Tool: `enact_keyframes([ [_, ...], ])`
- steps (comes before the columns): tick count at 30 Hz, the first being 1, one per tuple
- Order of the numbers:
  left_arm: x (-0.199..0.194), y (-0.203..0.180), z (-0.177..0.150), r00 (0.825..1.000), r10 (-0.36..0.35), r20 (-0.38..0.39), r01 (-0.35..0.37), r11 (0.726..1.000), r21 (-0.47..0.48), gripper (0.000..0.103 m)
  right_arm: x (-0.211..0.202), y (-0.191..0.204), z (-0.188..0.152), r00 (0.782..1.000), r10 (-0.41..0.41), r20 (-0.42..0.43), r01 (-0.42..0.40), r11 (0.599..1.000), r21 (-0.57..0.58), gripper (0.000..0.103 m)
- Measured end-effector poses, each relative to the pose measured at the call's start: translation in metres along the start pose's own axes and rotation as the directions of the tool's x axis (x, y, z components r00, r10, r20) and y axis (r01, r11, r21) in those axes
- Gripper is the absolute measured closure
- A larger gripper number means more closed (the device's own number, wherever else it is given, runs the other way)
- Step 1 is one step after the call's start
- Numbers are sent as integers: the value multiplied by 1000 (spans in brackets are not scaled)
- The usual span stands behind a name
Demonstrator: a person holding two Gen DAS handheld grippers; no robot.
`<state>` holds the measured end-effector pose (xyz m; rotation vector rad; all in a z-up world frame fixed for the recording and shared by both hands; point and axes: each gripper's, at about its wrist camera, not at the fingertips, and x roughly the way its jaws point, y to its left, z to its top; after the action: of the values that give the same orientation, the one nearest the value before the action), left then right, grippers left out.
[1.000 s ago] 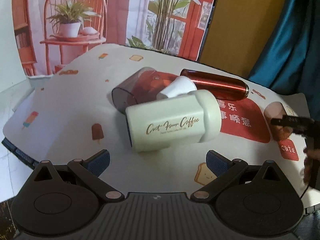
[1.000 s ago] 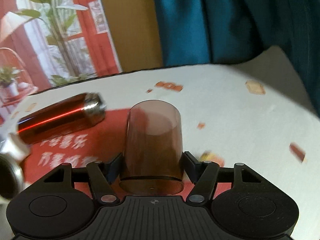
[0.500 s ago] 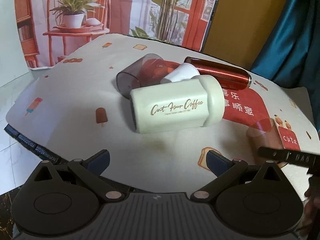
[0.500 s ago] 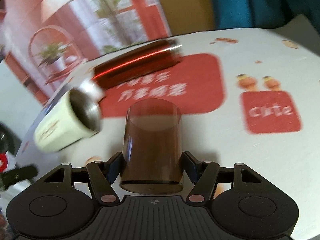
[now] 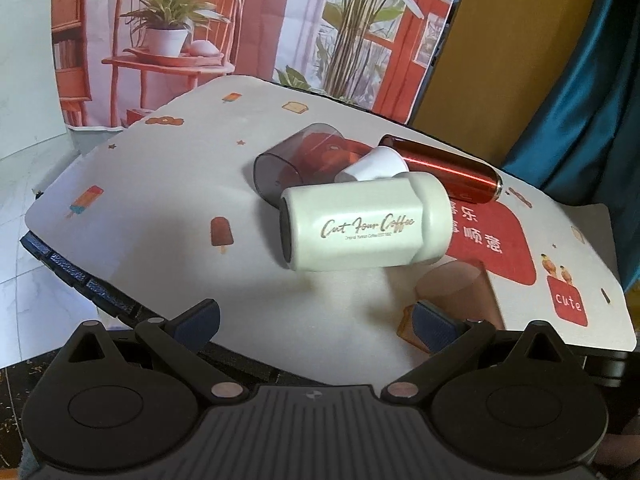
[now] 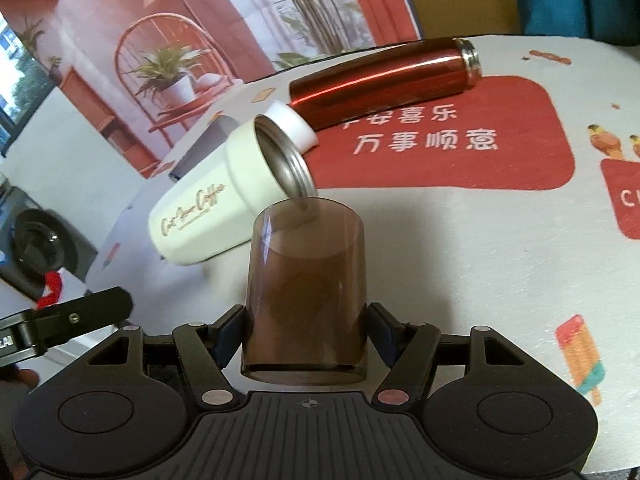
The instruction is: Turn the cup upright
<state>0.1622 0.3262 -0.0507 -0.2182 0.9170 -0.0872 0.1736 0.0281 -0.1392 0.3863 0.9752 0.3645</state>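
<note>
My right gripper (image 6: 306, 328) is shut on a translucent brown plastic cup (image 6: 306, 280), held between the pads near its closed end, open rim pointing away from the camera. In the left wrist view this cup (image 5: 456, 292) shows at the lower right near the table's front edge. My left gripper (image 5: 316, 316) is open and empty, hovering at the near table edge. A pale green coffee mug (image 5: 360, 228) lies on its side ahead of it; in the right wrist view the mug (image 6: 224, 200) lies just beyond the held cup.
A grey translucent cup (image 5: 296, 164), a small white cup (image 5: 372, 164) and a red metallic flask (image 5: 444, 168) all lie on their sides behind the mug. The patterned tablecloth (image 5: 160, 200) drops off at the left and near edges. A printed backdrop stands behind.
My right gripper has swung the brown cup toward the mug and the table's front. The left gripper has pulled back and risen slightly; the cup now shows in its view.
</note>
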Motion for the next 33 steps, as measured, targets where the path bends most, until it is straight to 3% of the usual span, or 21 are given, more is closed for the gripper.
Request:
enact_keyframes([
  [7,3,-9,-2,1000,-16,-7,16,999,36,0,-29,3,-5,994,-30,104,38,996,-78,22],
  [13,10,-14,-4,998,-14,-59,16,999,44,0,-53,-14,-3,968,-150,203,168,983,-74,4],
  [16,12,-24,1,996,-34,-77,38,998,47,0,-62,-26,0,958,-177,225,194,980,-53,4],
  [20,16,-41,11,989,-120,-81,121,993,7,0,-66,-28,-2,896,-327,302,373,921,-110,0],
  [21,20,-47,14,987,-132,-88,133,991,3,0,-66,-32,-1,890,-342,301,387,917,-102,0],
  [27,53,-75,18,985,-129,-117,133,991,27,1,-64,-55,-4,885,-370,284,396,917,-38,0],
  [31,72,-87,15,974,-145,-176,153,988,33,14,-65,-62,-6,885,-372,280,394,919,-22,0],
  [33,79,-92,13,969,-157,-191,167,985,34,14,-65,-62,-7,884,-372,282,394,919,-23,0],
])
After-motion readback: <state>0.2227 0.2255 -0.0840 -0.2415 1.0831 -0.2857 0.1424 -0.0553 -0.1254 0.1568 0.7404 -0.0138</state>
